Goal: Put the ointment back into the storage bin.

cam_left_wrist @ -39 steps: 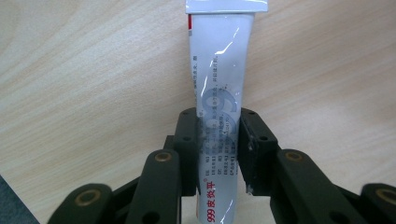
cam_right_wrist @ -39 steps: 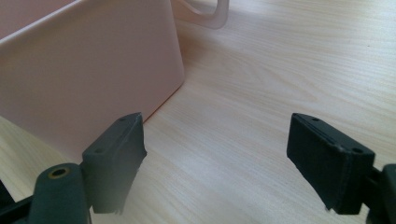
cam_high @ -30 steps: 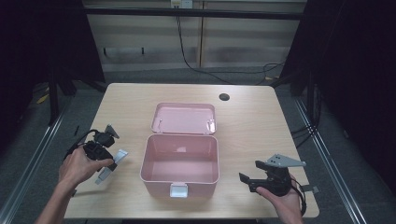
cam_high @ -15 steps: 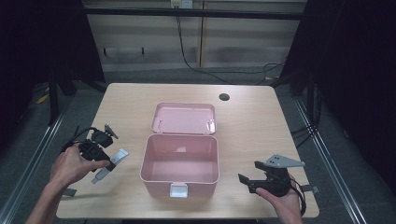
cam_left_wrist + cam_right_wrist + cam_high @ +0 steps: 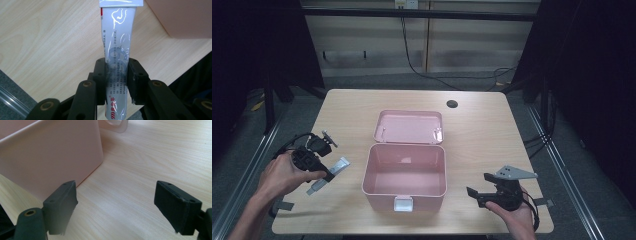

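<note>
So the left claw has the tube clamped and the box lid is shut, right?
Not quite. The left claw does clamp the tube, but the box is open: the high view shows its lid swung back flat on the table.

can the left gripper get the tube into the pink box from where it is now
Probably yes. The left gripper is shut on the tube just left of the pink box, whose lid lies folded back, leaving the top open. Nothing stands between them.
</note>
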Action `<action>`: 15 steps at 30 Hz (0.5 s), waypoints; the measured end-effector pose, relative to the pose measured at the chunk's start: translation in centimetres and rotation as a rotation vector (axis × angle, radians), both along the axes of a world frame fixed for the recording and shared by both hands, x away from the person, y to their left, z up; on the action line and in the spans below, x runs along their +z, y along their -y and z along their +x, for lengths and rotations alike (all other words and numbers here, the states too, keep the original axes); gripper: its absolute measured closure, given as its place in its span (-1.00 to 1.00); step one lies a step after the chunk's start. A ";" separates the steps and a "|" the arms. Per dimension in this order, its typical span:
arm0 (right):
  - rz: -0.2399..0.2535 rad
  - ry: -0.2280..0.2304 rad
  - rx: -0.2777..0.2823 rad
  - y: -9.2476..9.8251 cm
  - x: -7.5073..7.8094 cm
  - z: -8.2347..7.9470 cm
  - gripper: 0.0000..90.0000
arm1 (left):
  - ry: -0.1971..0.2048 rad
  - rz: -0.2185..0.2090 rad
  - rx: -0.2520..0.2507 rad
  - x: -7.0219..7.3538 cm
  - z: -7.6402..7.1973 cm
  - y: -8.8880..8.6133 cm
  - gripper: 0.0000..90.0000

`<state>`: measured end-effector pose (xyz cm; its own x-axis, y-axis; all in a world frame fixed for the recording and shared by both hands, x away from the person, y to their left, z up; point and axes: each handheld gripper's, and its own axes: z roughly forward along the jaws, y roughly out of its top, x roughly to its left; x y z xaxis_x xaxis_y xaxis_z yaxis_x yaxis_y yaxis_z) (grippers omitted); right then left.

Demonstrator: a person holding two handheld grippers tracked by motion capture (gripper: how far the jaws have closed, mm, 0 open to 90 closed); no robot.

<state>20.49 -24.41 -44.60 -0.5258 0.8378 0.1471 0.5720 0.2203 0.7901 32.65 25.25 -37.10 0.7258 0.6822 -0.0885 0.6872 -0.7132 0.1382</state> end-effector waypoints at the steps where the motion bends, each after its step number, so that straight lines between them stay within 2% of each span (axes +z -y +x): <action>1: 0.000 -0.001 0.000 0.0 0.0 0.0 -0.60 | 0.003 0.003 -0.006 0.2 0.0 0.0 0.59; 3: 0.002 -0.003 -0.003 0.0 0.0 0.0 -0.60 | 0.015 0.016 -0.033 0.7 0.0 0.0 0.59; 5: 0.004 -0.002 -0.005 0.0 0.0 0.0 -0.61 | 0.037 0.010 -0.050 1.3 -0.1 0.0 0.59; 9: 0.007 0.001 -0.001 0.0 0.0 0.0 -0.61 | 0.028 0.017 -0.084 1.5 -0.2 0.0 0.59; 11: 0.005 0.003 0.002 0.0 0.0 0.0 -0.61 | 0.021 0.006 -0.090 1.8 -0.1 -0.1 0.58; 15: 0.007 -0.002 0.002 0.0 0.0 0.0 -0.61 | 0.008 0.001 -0.180 2.2 -0.3 0.1 0.58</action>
<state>20.48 -24.38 -44.57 -0.5275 0.8355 0.1536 0.5729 0.2163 0.7905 32.31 25.12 -34.86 0.8368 0.5413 -0.0823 0.5474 -0.8247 0.1424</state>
